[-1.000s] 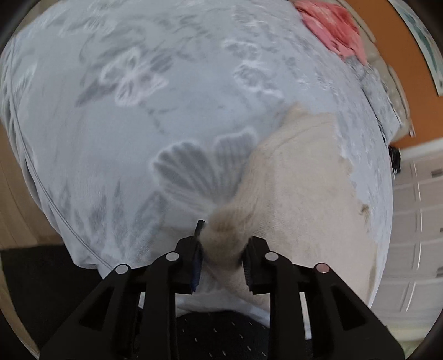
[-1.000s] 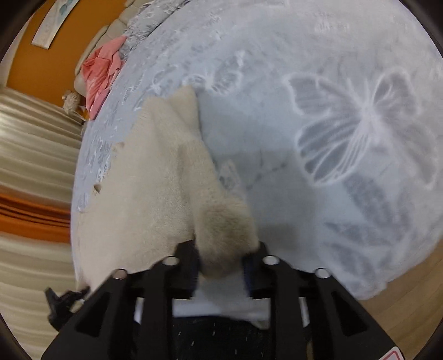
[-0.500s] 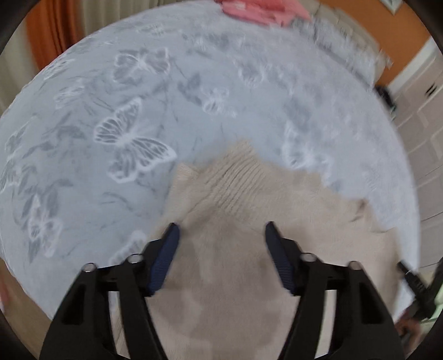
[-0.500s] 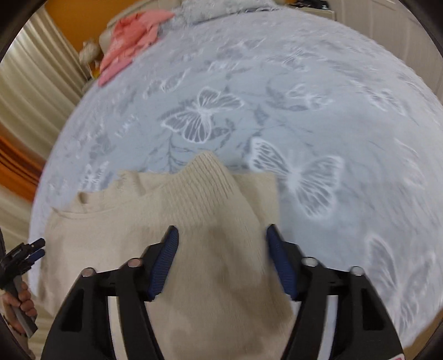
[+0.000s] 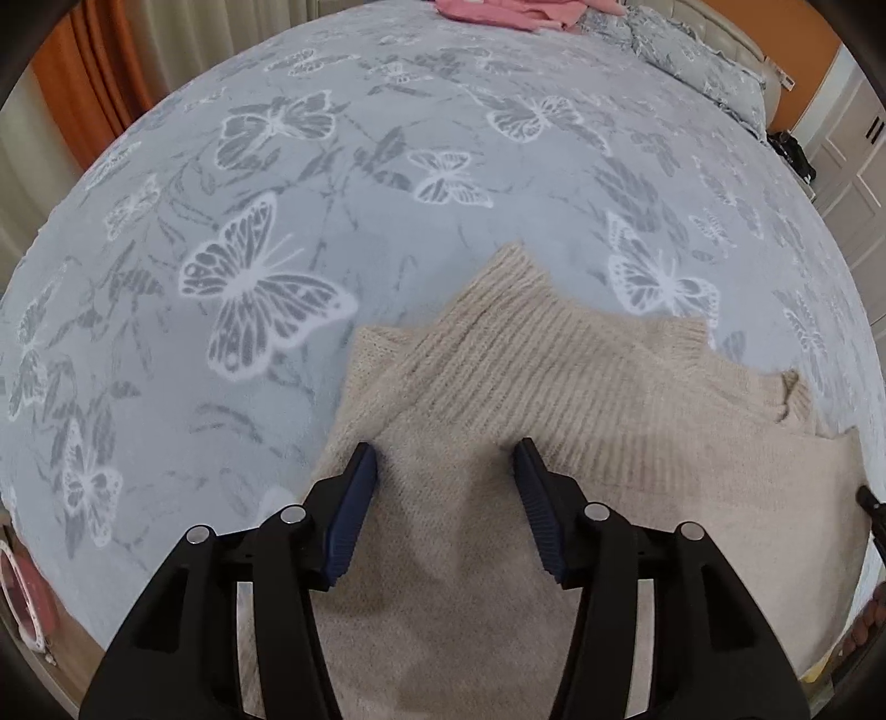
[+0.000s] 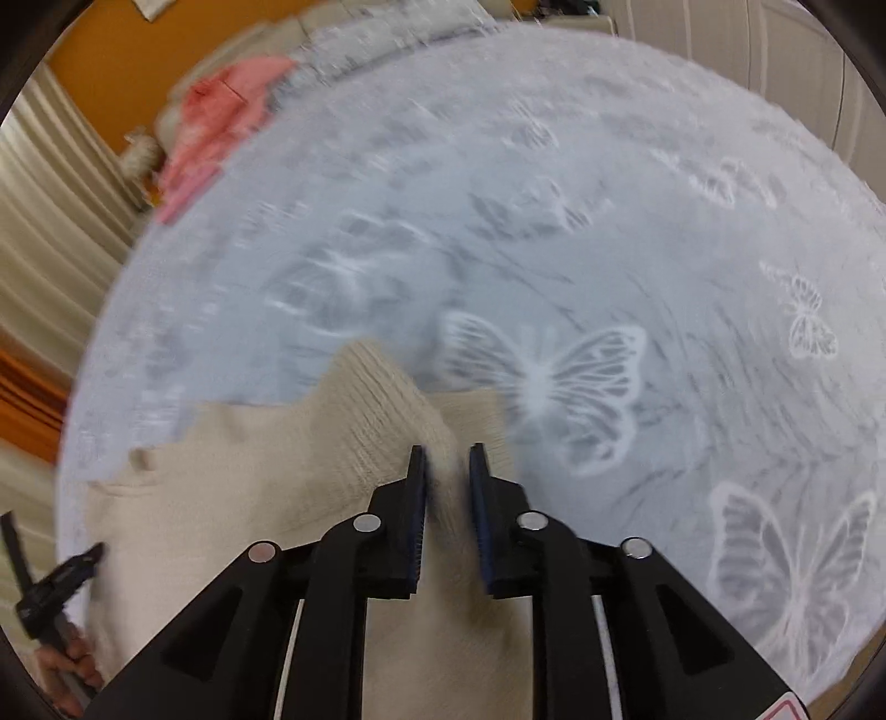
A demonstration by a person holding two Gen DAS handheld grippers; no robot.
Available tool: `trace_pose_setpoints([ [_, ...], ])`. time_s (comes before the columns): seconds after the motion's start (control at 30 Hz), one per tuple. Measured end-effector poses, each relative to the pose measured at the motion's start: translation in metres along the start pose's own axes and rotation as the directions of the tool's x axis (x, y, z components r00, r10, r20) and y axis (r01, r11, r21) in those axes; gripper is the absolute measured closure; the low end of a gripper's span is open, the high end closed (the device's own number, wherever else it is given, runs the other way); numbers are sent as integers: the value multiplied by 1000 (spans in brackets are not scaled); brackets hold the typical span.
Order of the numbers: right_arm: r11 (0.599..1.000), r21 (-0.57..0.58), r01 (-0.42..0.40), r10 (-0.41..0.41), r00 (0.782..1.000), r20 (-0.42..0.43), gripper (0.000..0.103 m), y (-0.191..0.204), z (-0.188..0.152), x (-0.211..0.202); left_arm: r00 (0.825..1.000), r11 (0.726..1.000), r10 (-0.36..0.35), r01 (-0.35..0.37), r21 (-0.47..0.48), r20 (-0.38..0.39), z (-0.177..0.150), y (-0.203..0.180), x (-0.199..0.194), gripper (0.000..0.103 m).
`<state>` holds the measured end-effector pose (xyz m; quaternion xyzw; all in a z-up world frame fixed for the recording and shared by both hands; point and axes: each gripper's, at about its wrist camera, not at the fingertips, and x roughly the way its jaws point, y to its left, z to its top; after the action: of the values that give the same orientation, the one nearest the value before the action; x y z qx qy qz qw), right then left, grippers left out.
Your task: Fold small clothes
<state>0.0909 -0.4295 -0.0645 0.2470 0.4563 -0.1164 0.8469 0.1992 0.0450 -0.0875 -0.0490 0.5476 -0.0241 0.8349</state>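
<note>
A beige knit sweater (image 5: pixel 554 399) lies flat on the butterfly-print bed cover, with one ribbed sleeve folded across its body. My left gripper (image 5: pixel 443 471) is open above the sweater and holds nothing. In the right wrist view the sweater (image 6: pixel 232 471) fills the lower left, and my right gripper (image 6: pixel 447 471) has its jaws nearly closed on the folded sleeve's edge. The view is blurred by motion.
The grey bed cover (image 5: pixel 277 221) spreads in all directions. A pink garment (image 5: pixel 515 8) lies at the bed's far end, also showing in the right wrist view (image 6: pixel 216 122). Pillows (image 5: pixel 692 61) sit at the far right. White cupboards and orange curtains border the bed.
Both grippers let go of the sweater and opened. The sweater now lies flat with its sleeve folded over. The right gripper has since closed again on the sleeve's edge.
</note>
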Motion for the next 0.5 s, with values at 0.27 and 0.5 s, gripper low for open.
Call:
trace_pose_setpoints([
  [0.27, 981, -165, -100, 95, 995, -39, 83, 75, -56, -35, 999, 1000, 19, -19, -14, 27, -21, 11, -34, 50],
  [0.5, 945, -279, -172, 132, 979, -158, 83, 147, -86, -24, 1000, 997, 18, -18, -69, 0, -35, 36, -45, 36],
])
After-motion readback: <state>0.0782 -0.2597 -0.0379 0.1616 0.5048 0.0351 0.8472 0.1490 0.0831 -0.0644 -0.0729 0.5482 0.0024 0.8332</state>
